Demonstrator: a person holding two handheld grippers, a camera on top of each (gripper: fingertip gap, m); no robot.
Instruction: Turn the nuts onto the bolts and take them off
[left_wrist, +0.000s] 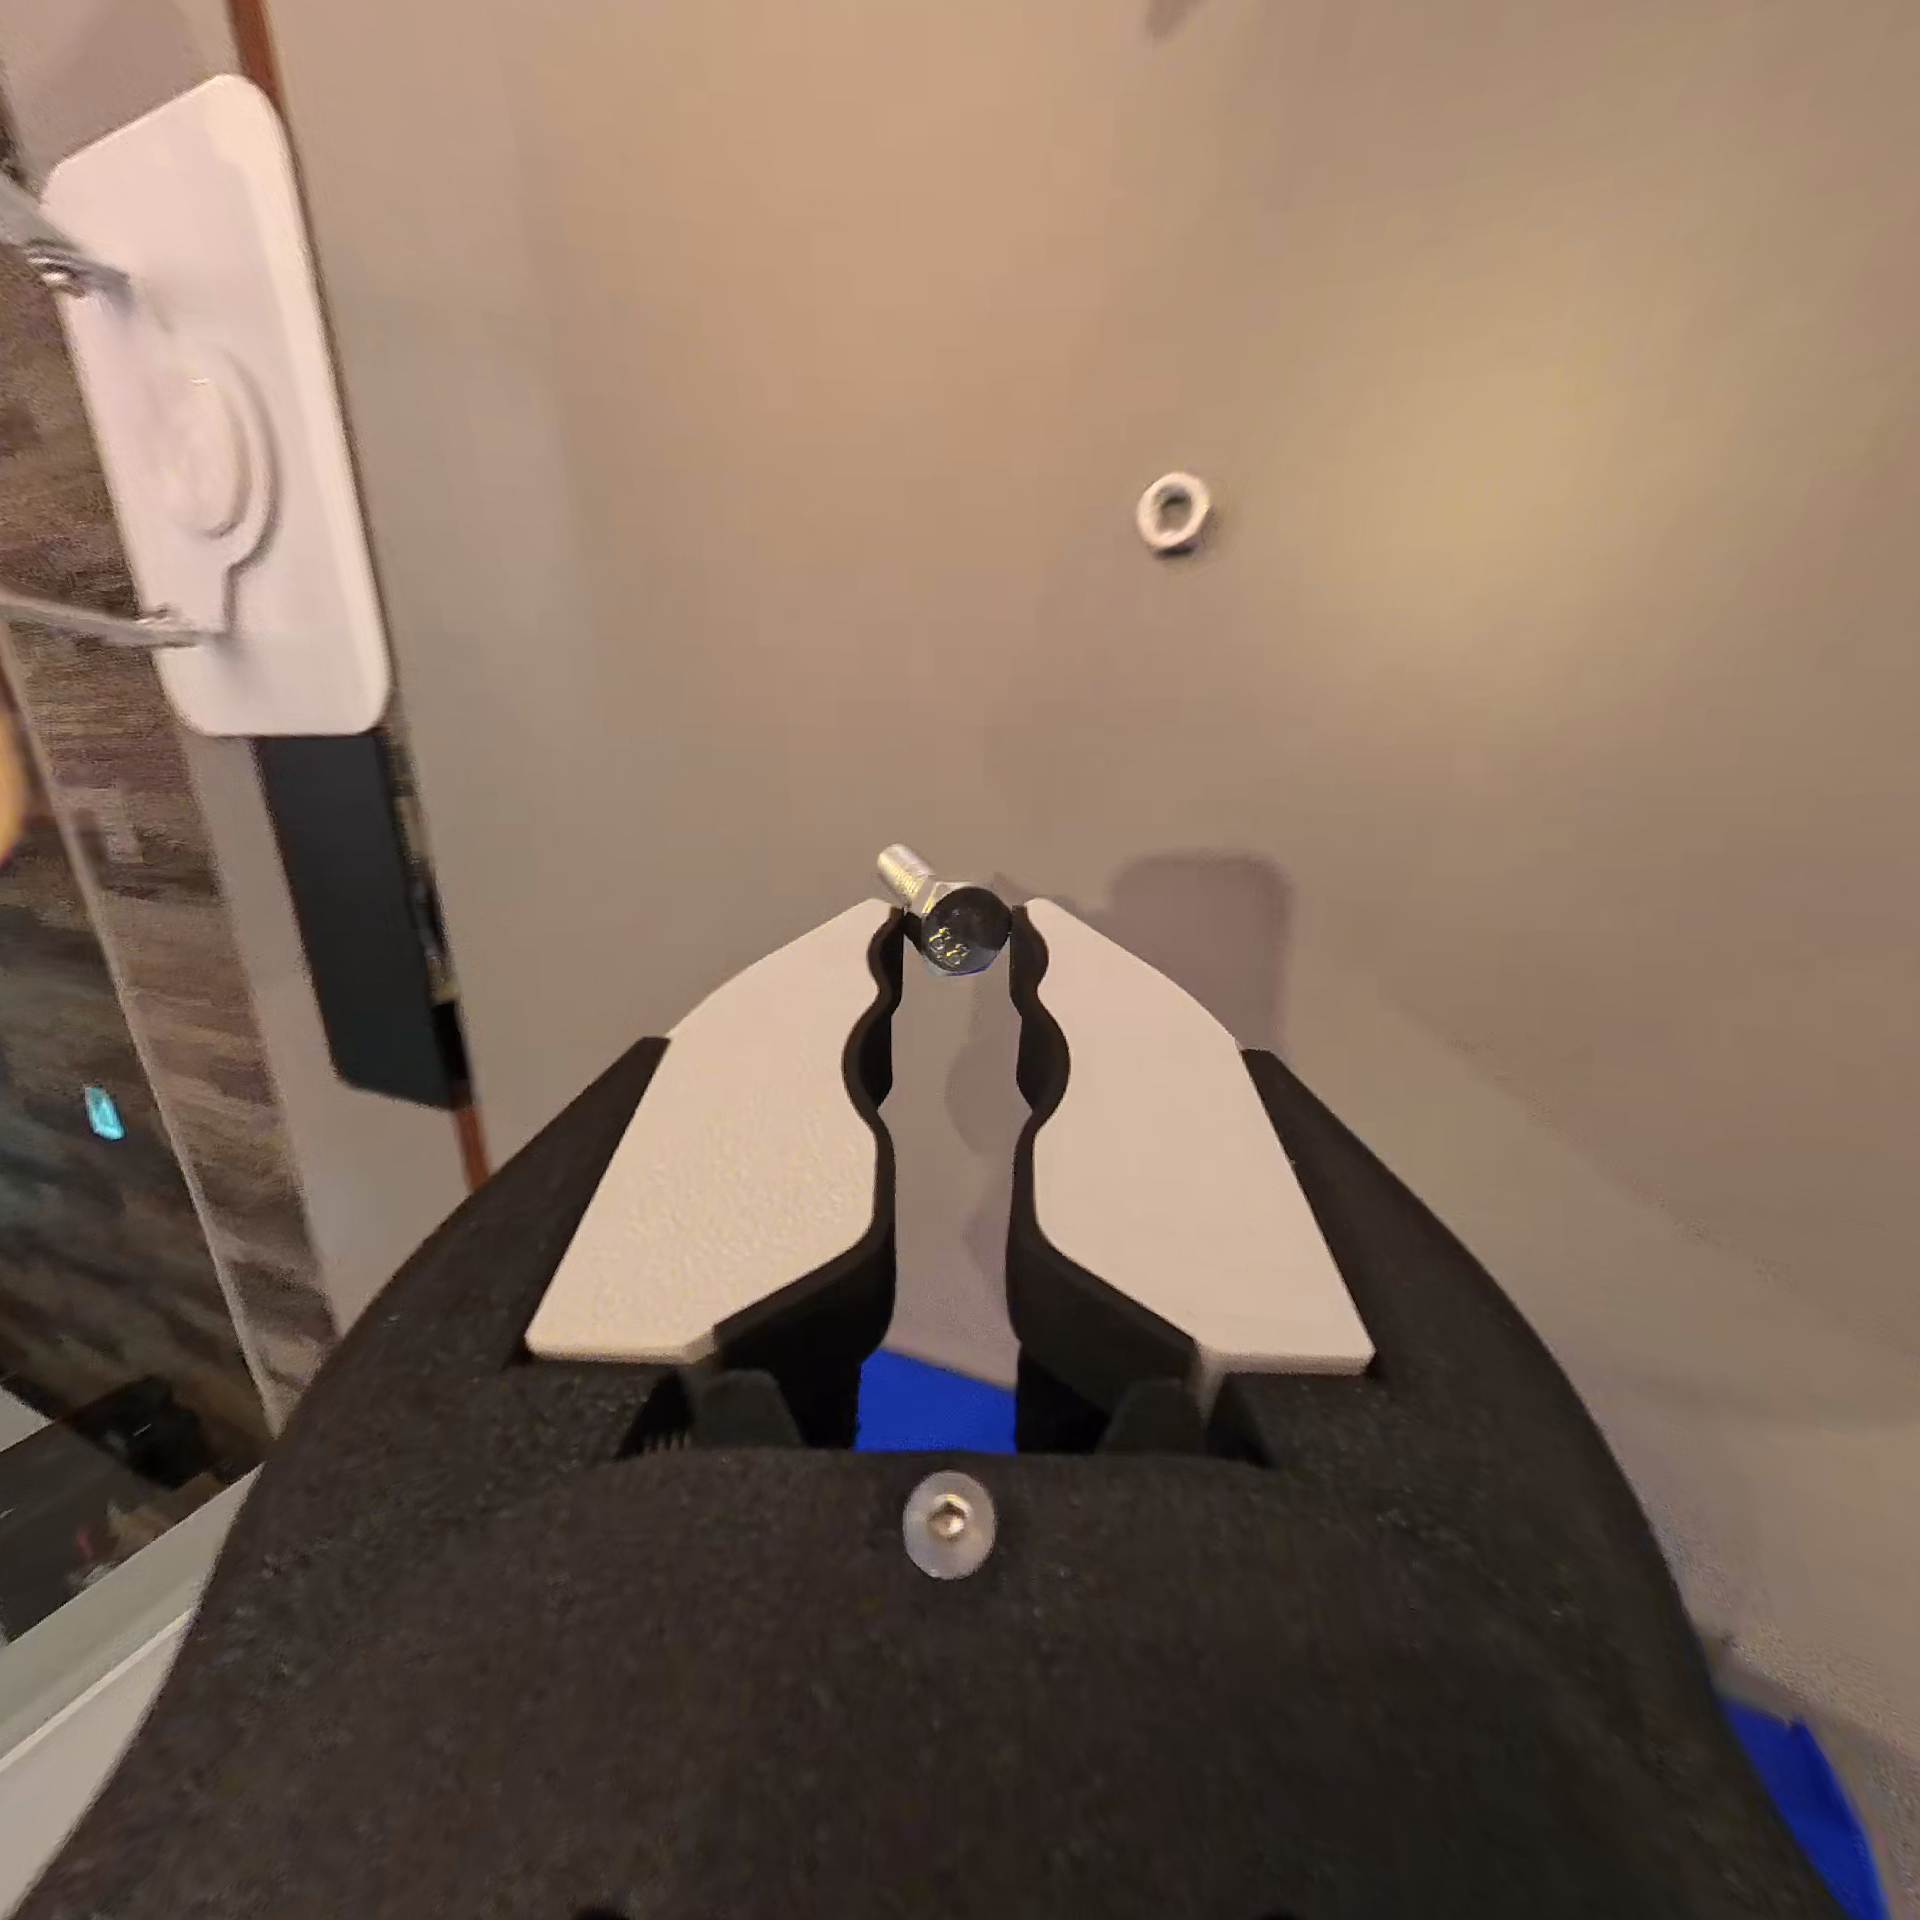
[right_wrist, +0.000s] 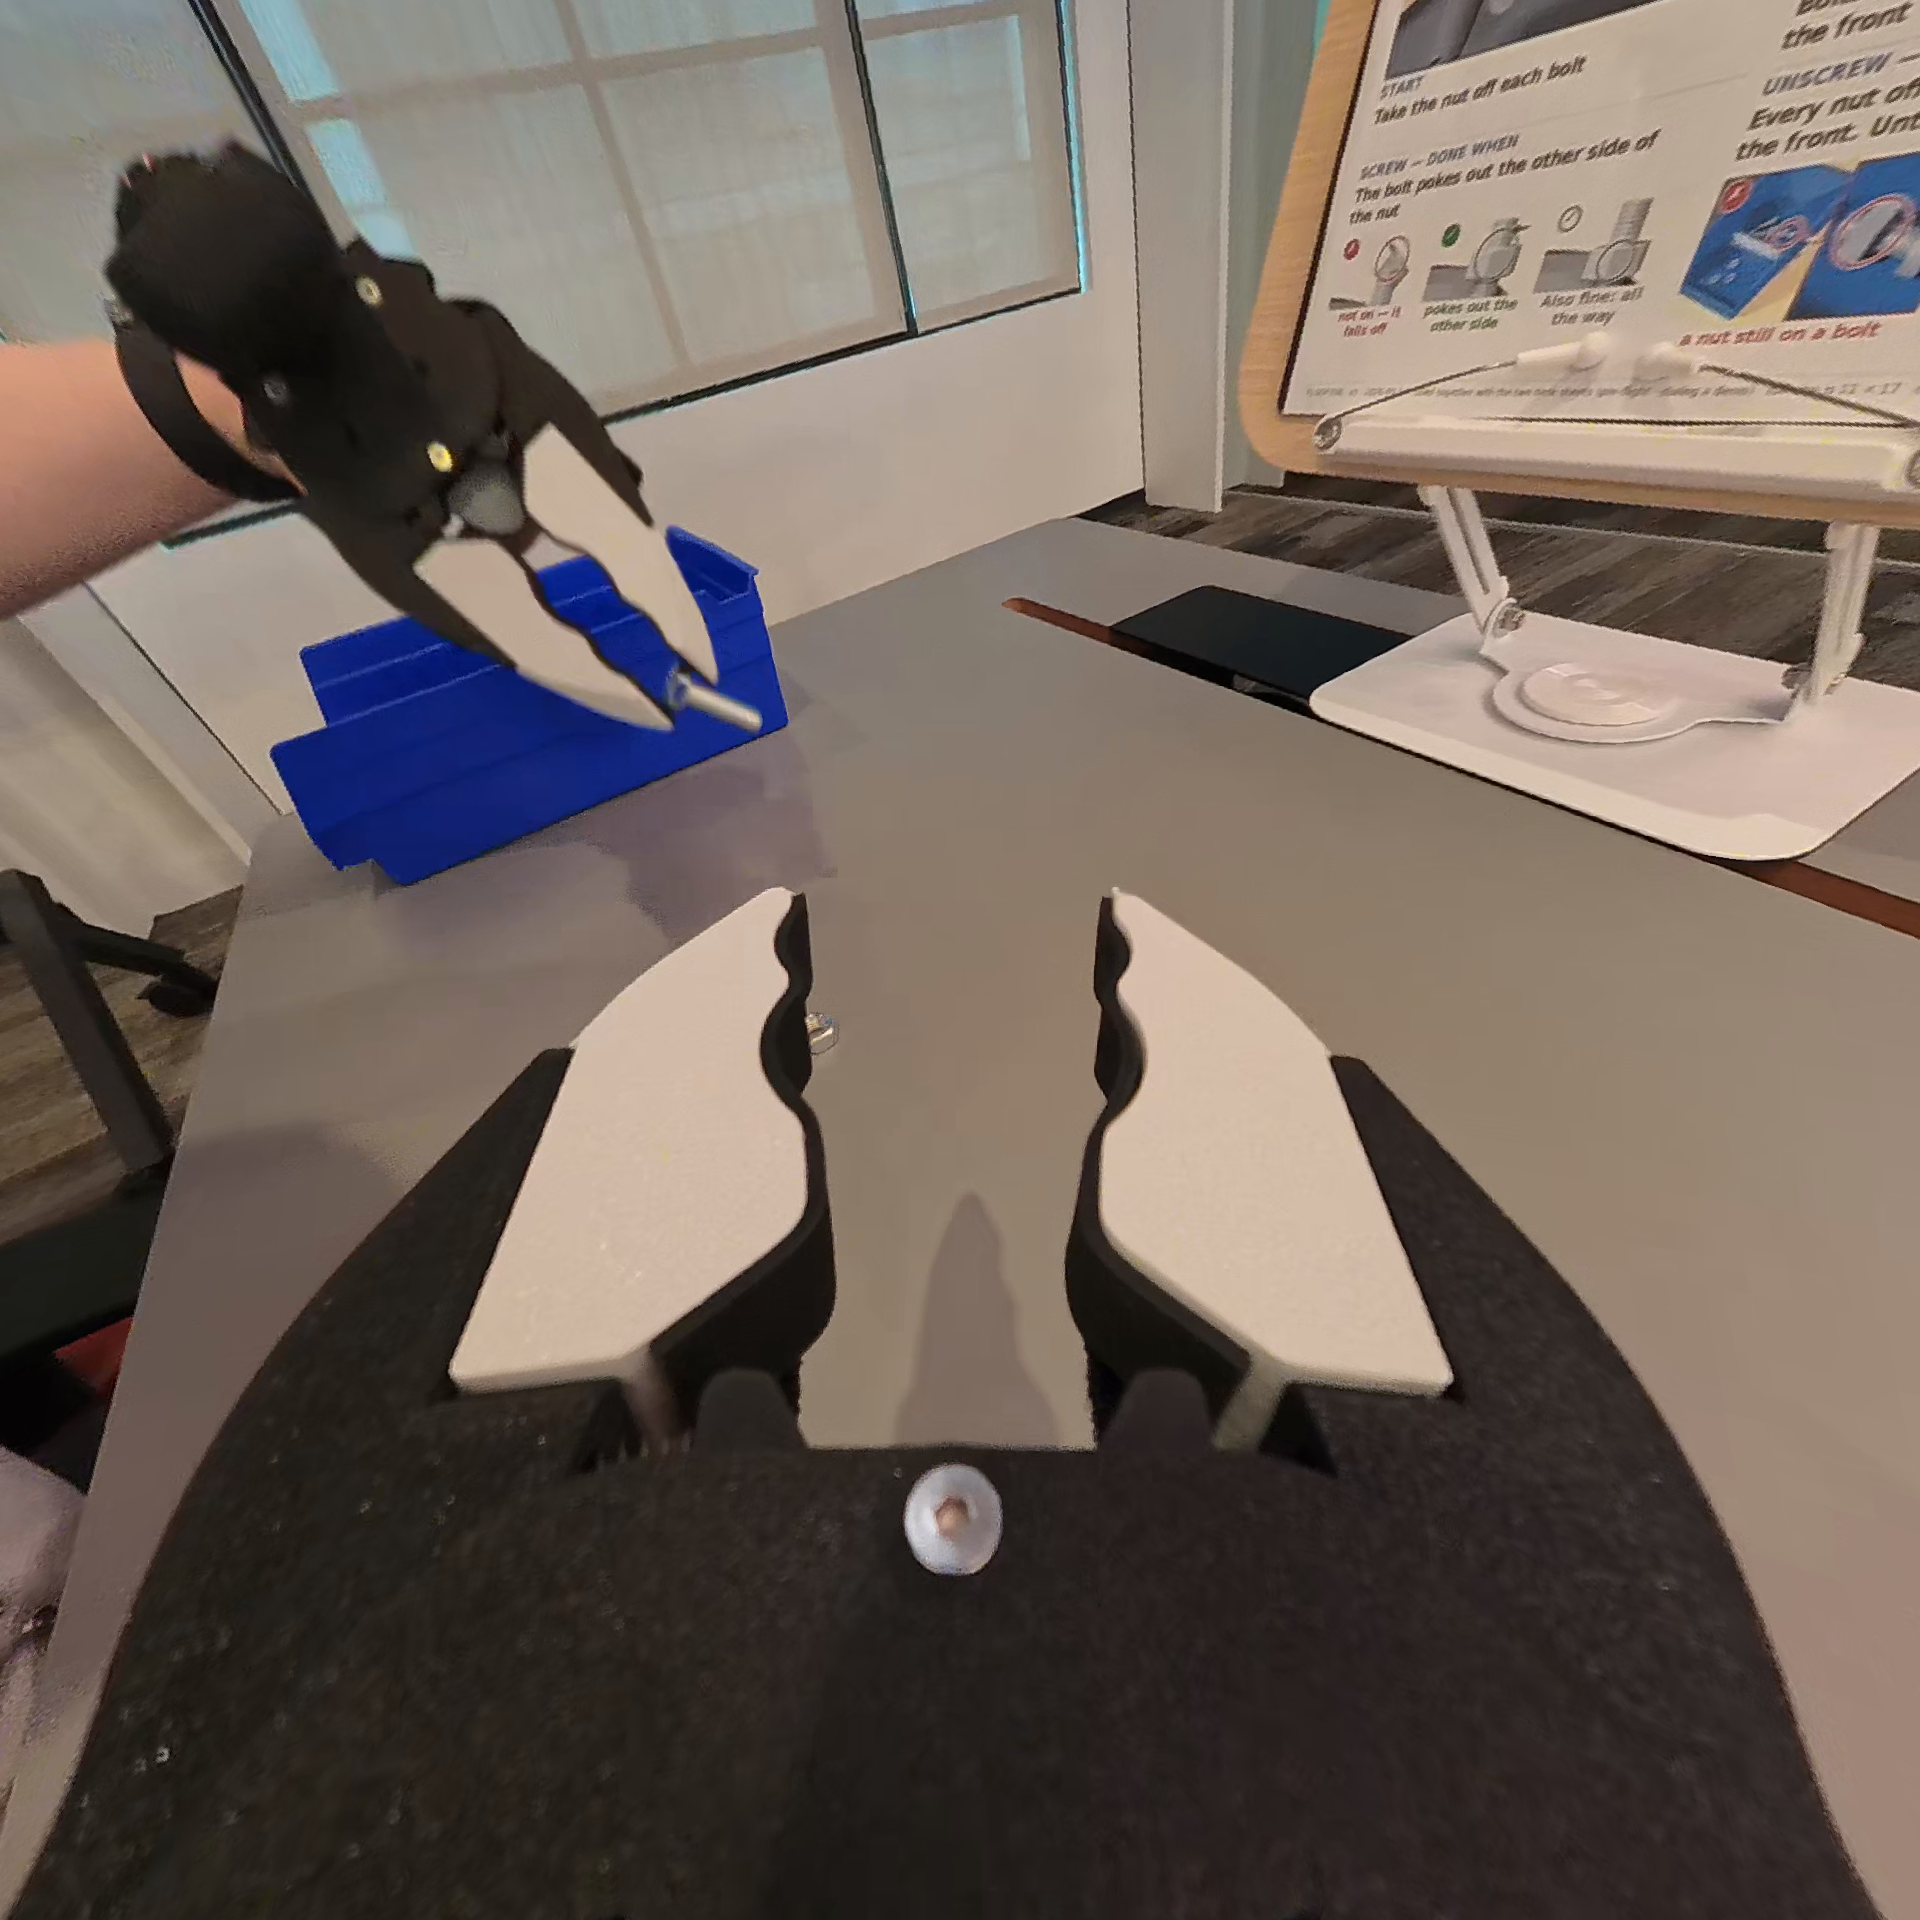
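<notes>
Left gripper (left_wrist: 958, 914) jaws pinched on bolt (left_wrist: 951, 920); right gripper (right_wrist: 951, 909) jaws wide, empty, nut (right_wrist: 821, 1032) beside.

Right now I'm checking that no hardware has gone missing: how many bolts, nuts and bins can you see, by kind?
Bolts: 1, the bolt held in the left gripper
Nuts: 1, the nut lying loose on the grey table
Bins: 1, the blue bin
Total: 3. The bin's inside is not visible.
</notes>
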